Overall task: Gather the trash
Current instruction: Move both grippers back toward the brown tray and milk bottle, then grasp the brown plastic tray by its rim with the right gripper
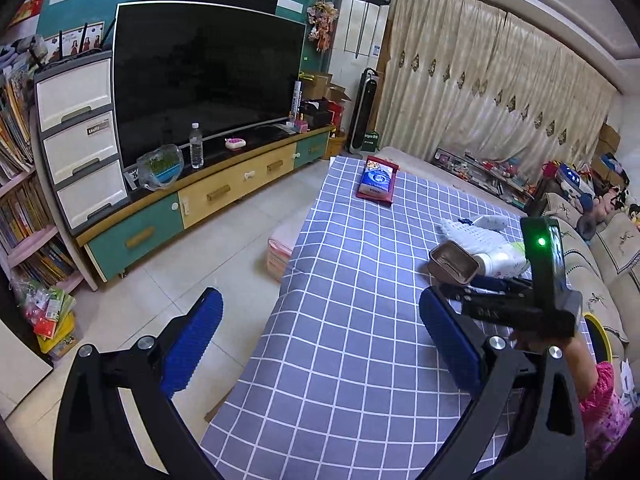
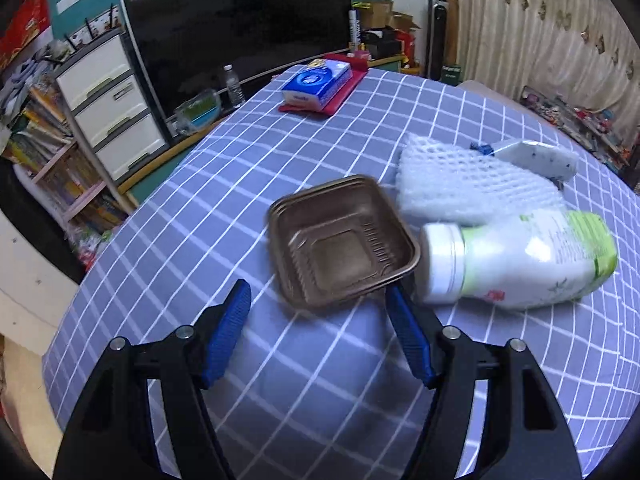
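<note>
A brown plastic tray (image 2: pixel 340 244) lies on the checked tablecloth (image 2: pixel 280 160), with its near edge just ahead of my right gripper (image 2: pixel 316 300). That gripper is open and empty; its right fingertip is close to the tray's corner. A white milk bottle (image 2: pixel 520 260) lies on its side to the tray's right. White foam netting (image 2: pixel 460 184) and a white wrapper (image 2: pixel 536 156) lie behind it. My left gripper (image 1: pixel 320 320) is open and empty above the table's near edge. The tray (image 1: pixel 454 262) and the bottle (image 1: pixel 500 262) show at its right, by the right gripper's body (image 1: pixel 520 304).
A blue tissue pack on a red tray (image 2: pixel 316 84) sits at the table's far end. A TV (image 1: pixel 208 76) stands on a low cabinet (image 1: pixel 208 196) to the left, with a water bottle (image 1: pixel 195 145) and a plastic bag. A sofa (image 1: pixel 600 264) lies to the right.
</note>
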Demonstrator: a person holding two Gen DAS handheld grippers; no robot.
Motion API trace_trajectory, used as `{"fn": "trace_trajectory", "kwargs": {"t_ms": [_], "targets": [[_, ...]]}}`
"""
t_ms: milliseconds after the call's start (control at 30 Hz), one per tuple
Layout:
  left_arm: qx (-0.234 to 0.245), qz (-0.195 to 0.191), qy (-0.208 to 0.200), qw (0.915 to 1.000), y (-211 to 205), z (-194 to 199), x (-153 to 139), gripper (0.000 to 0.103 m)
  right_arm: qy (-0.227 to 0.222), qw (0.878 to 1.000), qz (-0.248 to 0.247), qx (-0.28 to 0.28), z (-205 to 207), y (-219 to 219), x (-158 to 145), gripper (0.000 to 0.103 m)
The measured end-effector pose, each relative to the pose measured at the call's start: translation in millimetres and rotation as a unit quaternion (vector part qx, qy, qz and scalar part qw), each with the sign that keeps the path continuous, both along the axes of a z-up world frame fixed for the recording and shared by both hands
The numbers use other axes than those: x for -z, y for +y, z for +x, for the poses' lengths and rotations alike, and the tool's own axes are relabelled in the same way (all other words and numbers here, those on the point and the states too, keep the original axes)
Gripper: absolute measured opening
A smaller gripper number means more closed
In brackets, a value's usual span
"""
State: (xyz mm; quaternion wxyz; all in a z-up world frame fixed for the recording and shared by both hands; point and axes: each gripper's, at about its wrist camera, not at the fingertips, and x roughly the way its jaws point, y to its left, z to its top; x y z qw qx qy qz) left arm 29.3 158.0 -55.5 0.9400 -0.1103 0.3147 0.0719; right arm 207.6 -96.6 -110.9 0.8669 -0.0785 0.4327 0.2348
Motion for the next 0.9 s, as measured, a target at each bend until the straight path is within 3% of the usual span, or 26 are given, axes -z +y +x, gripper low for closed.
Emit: {"fn": "trace_trajectory", "kwargs": {"t_ms": [100,167,233,367,467,533,633,733,900], "targets": [[0.004,-0.003,0.005,1.0000,-2,2,3,0.097,0.006,1.000,-0.008,0.001,7,1,6,0.054],[0.006,-0.003,0.007,0.9999,-5,4,4,0.097,-0.003,1.000,-0.012,-0.001,7,-1,6,0.034],[0.009,-0.004,0.008,0.9999,-6,5,5,0.097,0.005,1.000,0.002,-0.005,8,-5,4,0.022],[0.015,-0.005,0.011,0.9998,-11,8,7,0.097,0.012,1.000,0.012,-0.006,9,-11,-1,0.022],[0.020,-0.005,0.013,0.9997,-14,10,8,0.097,0.003,1.000,0.021,0.002,4,-15,-8,0.038],[0.024,-0.006,0.014,0.9996,-16,11,9,0.097,-0.024,1.000,0.007,0.017,-2,-14,-17,0.038],[0.029,-0.004,0.016,0.9995,-19,14,12,0.097,-0.047,0.998,0.038,0.012,-11,-12,-35,0.038],[0.030,-0.005,0.020,0.9993,-19,16,14,0.097,-0.046,0.998,0.037,-0.008,-9,8,-40,0.038],[0.032,-0.005,0.026,0.9991,-20,17,16,0.097,-0.010,1.000,0.003,-0.012,13,44,-19,0.038]]}}
